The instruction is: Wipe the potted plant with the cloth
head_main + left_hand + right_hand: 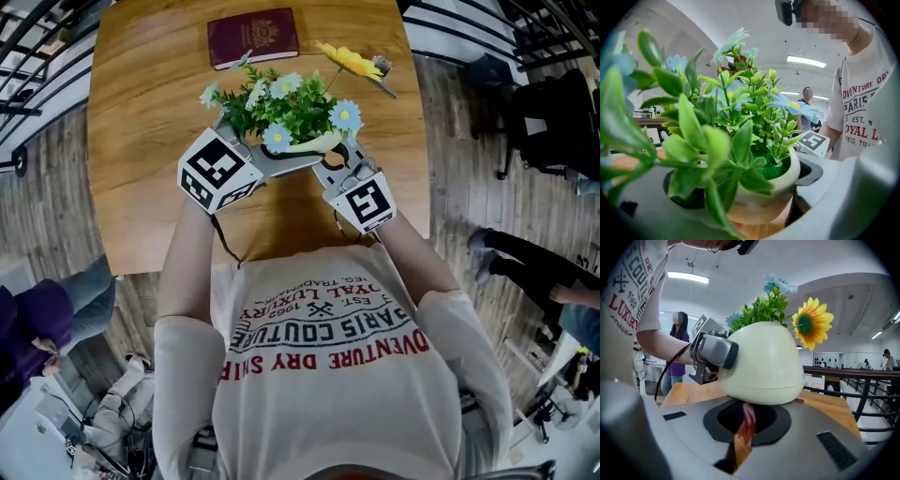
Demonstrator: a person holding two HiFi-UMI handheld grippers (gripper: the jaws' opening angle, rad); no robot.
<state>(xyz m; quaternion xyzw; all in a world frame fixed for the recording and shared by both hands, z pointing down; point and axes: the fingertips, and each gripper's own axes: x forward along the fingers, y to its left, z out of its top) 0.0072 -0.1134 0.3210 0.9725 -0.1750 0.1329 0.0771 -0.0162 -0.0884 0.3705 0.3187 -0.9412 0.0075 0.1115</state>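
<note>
**Head view.** Wooden bench (150,112). Plant (286,108) in a cream pot (317,142), near the middle. Left tongs (272,155) at the pot's 8 o'clock, right tongs (336,161) at its 4 o'clock, both meeting it. Booklet (253,37) at 12 o'clock and sunflower (349,59) at 1 o'clock, both well apart from the pot.

**Left gripper view.** Tongs clenched on the pot, one jaw on either side of its wall. This is presumably a steadying hold, so the pot cannot turn under wiping. Leaves crowd the lens.

**Right gripper view.** Tongs clenched on a thin reddish strip, apparently the cloth (747,420). Its top touches the pot's underside at 12 o'clock. The pot appears tipped with its base toward these tongs, likely to expose that surface. The cloth is clear of the leaves.
</note>
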